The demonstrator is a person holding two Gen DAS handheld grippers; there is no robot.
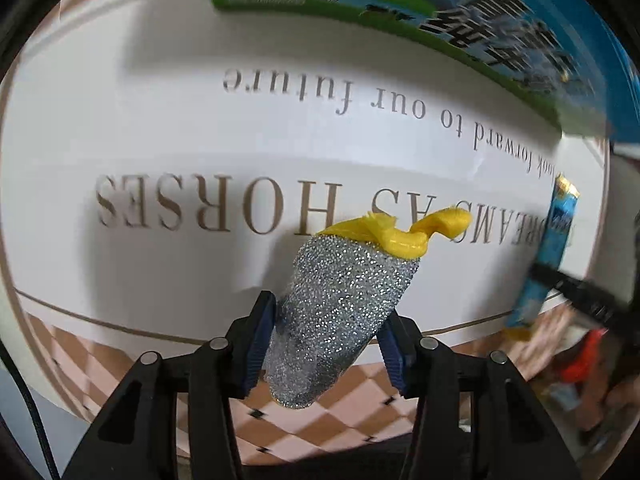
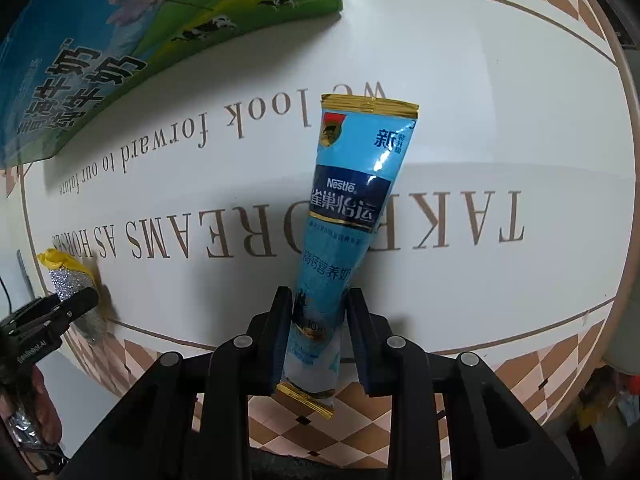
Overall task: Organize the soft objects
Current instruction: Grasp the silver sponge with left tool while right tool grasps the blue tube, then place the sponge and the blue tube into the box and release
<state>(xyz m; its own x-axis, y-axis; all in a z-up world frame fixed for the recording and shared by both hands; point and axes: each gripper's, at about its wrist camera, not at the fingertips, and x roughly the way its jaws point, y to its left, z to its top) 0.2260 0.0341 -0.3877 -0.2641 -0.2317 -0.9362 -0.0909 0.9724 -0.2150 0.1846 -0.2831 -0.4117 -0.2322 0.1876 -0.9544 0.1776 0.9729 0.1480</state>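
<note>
My left gripper [image 1: 326,328] is shut on a silver glittery scrubber with a yellow plastic top [image 1: 340,312] and holds it above the white lettered mat [image 1: 160,128]. My right gripper [image 2: 318,320] is shut on a blue Nestle powder sachet [image 2: 352,200] with gold sealed ends, which points up and forward over the same mat [image 2: 500,120]. The sachet also shows blurred at the right edge of the left wrist view [image 1: 552,248]. The scrubber and left gripper show at the left edge of the right wrist view [image 2: 68,280].
A green and blue milk carton box [image 1: 440,4] lies at the far side of the mat; it also shows in the right wrist view [image 2: 120,40]. The mat has a brown checkered border [image 2: 560,360]. Blurred clutter [image 1: 580,364] lies beyond the mat at the right.
</note>
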